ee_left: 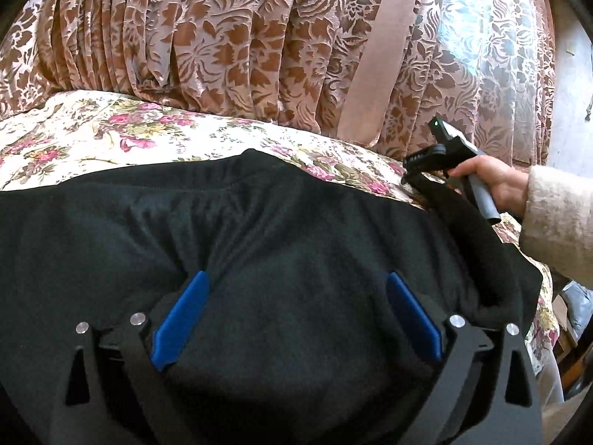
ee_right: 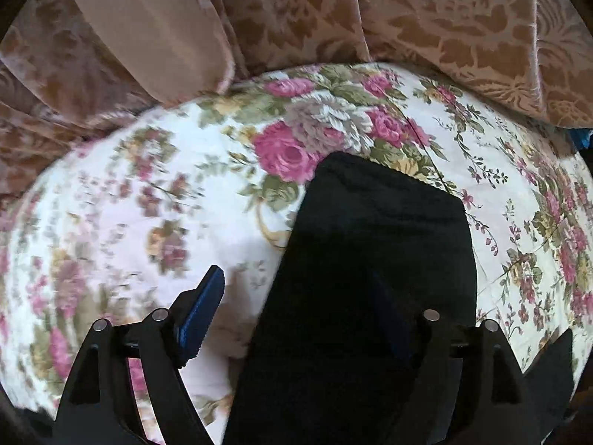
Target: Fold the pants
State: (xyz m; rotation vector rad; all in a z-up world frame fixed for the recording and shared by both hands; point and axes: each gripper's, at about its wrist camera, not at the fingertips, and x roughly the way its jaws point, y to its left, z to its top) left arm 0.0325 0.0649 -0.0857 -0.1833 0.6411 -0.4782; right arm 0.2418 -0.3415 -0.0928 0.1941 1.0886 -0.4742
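You work on a bed covered with a floral bedspread (ee_left: 111, 126), and behind it hangs a brown patterned curtain (ee_left: 222, 37) with a plain pink band.

The black pants (ee_left: 278, 241) lie on the bedspread, on the side away from the curtain. In the left wrist view they fill the lower half of the picture, and the gathered waistband edge runs along their far side, toward the curtain.

Your left gripper (ee_left: 296, 319) is over the pants with its jaws wide apart. The two blue pads (ee_left: 181, 319) rest against the dark cloth, and a broad bulge of the pants sits between them, but the pads are not pressed together on it.

Your right gripper (ee_right: 300, 311) is at the end of the pants nearer to the curtain, where one narrow part (ee_right: 385, 230) lies on the bedspread. Its jaws also stand wide. One blue pad (ee_right: 202, 315) is beside the cloth, above the bare bedspread; the other pad is mostly lost in the dark cloth, so you cannot see if it touches.

In the left wrist view your right hand (ee_left: 496, 181) holds the grey handle, with a cream sleeve (ee_left: 559, 218) behind it.
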